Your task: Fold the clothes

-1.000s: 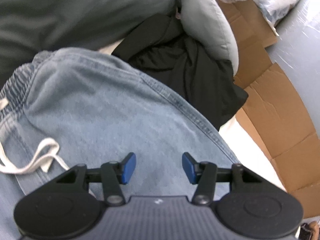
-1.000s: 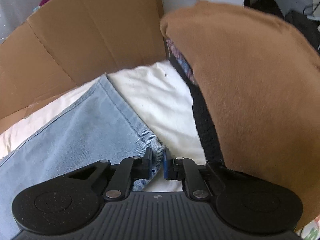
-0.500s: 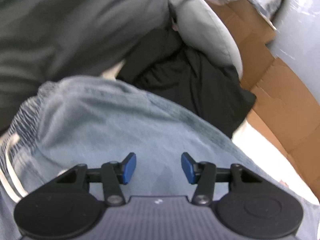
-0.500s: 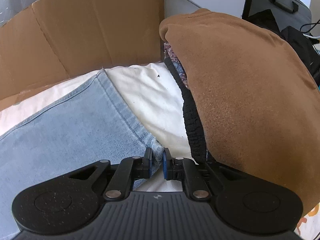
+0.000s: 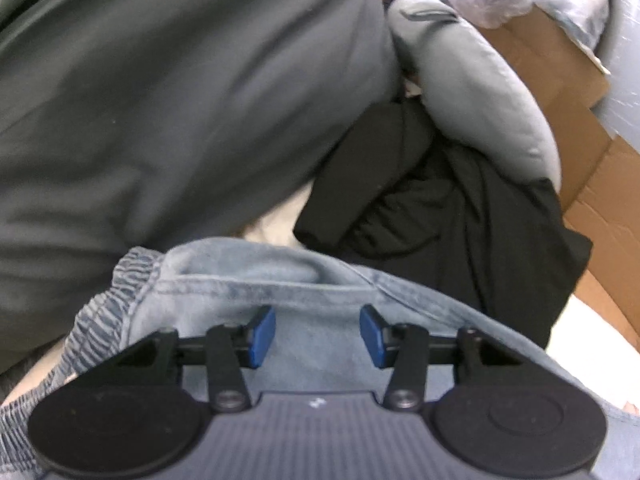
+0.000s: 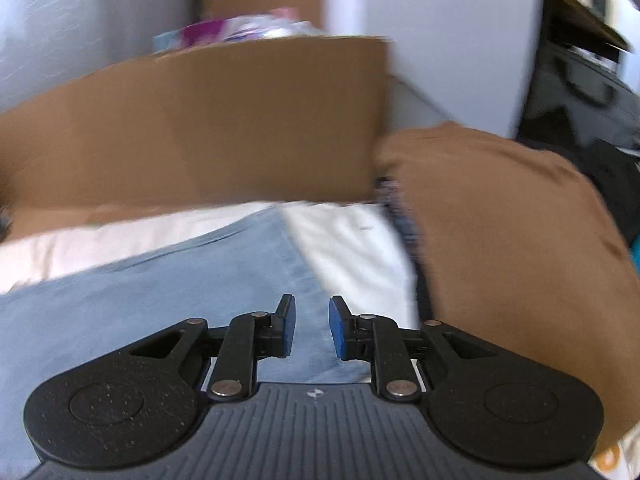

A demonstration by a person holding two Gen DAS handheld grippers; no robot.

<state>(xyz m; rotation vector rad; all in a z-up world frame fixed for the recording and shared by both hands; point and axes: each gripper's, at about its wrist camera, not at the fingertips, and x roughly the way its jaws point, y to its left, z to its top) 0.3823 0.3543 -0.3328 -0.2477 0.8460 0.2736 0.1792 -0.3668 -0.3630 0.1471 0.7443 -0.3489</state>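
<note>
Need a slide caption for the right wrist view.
Right gripper, jaws opening and empty, above light-blue denim on a white sheet, brown garment alongside.

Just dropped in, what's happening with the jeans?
A person is folding light blue jeans on a white sheet. The left claw hangs open over the waistband end, gripping nothing. The right claw is opening above the leg hem, with no denim pinched between its pads.
</note>
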